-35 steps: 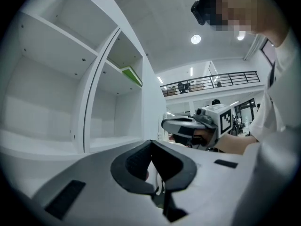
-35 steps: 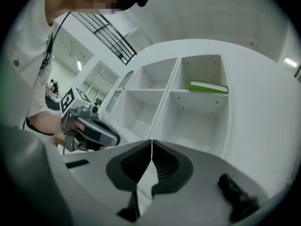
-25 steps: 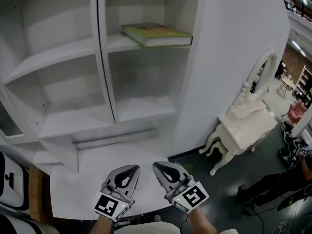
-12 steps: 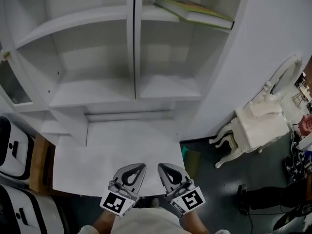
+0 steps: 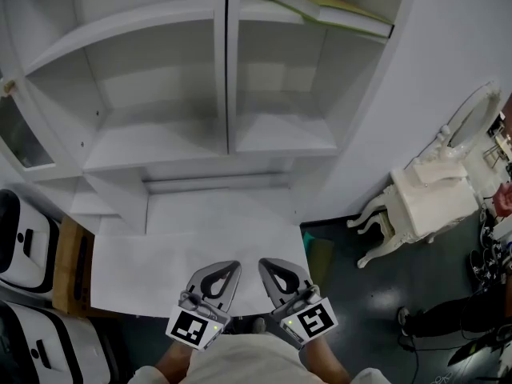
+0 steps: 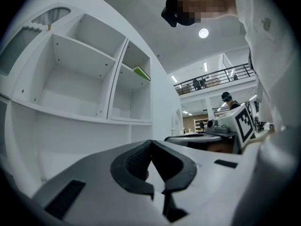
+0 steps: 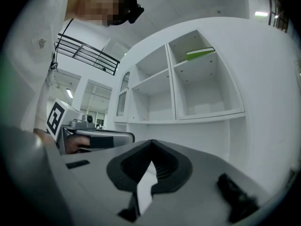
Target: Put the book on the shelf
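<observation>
So in the head view the book (image 5: 332, 10), a flat green-and-yellow one, was already lying on its side in the top right compartment of the white shelf unit (image 5: 226, 94), up at the upper right of the frame and close to the front edge of its board, and it was the only thing I could see sitting in any of the compartments that showed. The left gripper view caught it as a little green sliver (image 6: 141, 73) high in the right-hand column, and the right gripper view had it in the top cubby near the upper middle of the picture (image 7: 200, 53). Both grippers were way down at the bottom centre of the head view, well apart from the book, hanging over the near edge of the white desk top (image 5: 200, 242) below the shelves. The left gripper (image 5: 230, 267) had its jaws pressed together with nothing between them, same story for the right gripper (image 5: 266, 264), tips meeting and holding nothing. Off at the right edge stood a white ornate dressing table (image 5: 428, 206) on the dark floor
</observation>
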Motion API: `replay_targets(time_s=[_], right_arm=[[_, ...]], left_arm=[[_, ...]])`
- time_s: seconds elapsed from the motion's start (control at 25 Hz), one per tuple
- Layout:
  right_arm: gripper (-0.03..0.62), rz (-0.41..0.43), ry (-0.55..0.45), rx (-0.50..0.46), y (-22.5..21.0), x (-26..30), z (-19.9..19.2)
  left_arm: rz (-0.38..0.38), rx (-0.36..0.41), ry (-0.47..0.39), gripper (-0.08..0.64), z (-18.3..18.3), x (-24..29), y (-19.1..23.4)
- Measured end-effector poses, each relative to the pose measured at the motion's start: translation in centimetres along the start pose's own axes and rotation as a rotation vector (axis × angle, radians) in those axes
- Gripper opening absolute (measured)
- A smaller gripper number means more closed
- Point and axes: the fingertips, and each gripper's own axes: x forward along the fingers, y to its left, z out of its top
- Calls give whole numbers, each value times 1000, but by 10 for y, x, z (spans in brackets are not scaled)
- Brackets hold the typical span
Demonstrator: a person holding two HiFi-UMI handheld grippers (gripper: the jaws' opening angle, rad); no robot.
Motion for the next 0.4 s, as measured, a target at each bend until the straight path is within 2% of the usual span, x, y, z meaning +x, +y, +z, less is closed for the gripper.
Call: replay_targets(time_s=[0.28, 0.4], right_arm=[[12, -3, -4, -12, -2, -2, 7], [12, -6, 4, -17, -1, -4, 7]], left_arm=[[-18, 4, 8, 9, -1, 3, -4], [-34, 10, 38, 9, -7, 0, -7]])
